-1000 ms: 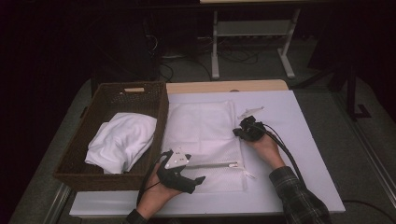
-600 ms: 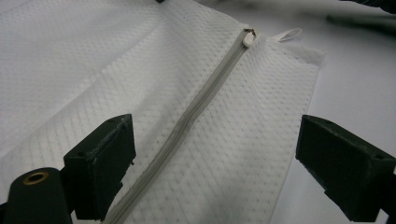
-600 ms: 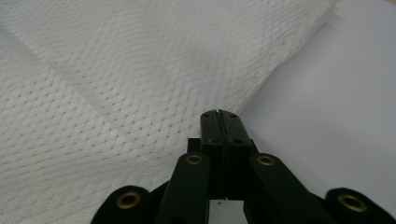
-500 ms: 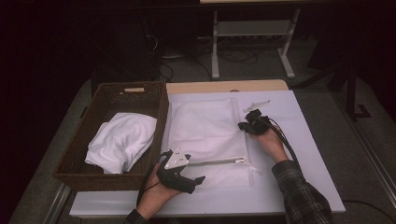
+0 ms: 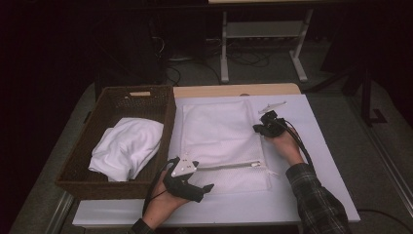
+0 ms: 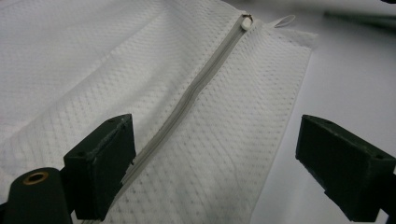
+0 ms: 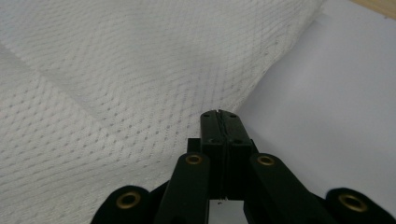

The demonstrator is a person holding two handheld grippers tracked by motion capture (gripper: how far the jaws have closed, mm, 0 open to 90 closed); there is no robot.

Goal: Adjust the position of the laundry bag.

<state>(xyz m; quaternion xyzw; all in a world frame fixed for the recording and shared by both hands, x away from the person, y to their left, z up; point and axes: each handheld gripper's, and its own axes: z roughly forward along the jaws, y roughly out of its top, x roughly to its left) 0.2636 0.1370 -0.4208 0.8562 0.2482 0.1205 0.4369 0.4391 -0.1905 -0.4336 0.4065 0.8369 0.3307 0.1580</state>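
**Mesh bag flat on table; left claw released, right claw clenched at bag's edge**

A white mesh bag (image 5: 221, 141) lies flat on the white table top (image 5: 321, 146), just beside the wicker basket (image 5: 117, 97) that stands at its 9 o'clock. The basket holds a bundled white cloth (image 5: 125, 148).

The bag's zipper (image 6: 205, 79) runs along the near end, with its pull (image 6: 246, 22) at the bag's right end. In the left gripper view, the zipper extends away toward 1 o'clock between the jaws.

Left gripper (image 5: 187, 181): at the bag's 7 o'clock corner, over the zipper's left end. Jaws spread wide and released; the mesh lies beneath them, nothing pinched.

Right gripper (image 5: 260, 127): at the bag's 3 o'clock edge. Jaws clenched tight together. The right gripper view puts the tips just at the bag's border, where mesh meets bare table; whether any fabric is caught between them cannot be told.

A pale object (image 5: 272, 106) lies on the table at the right gripper's 12 o'clock, too small to identify.
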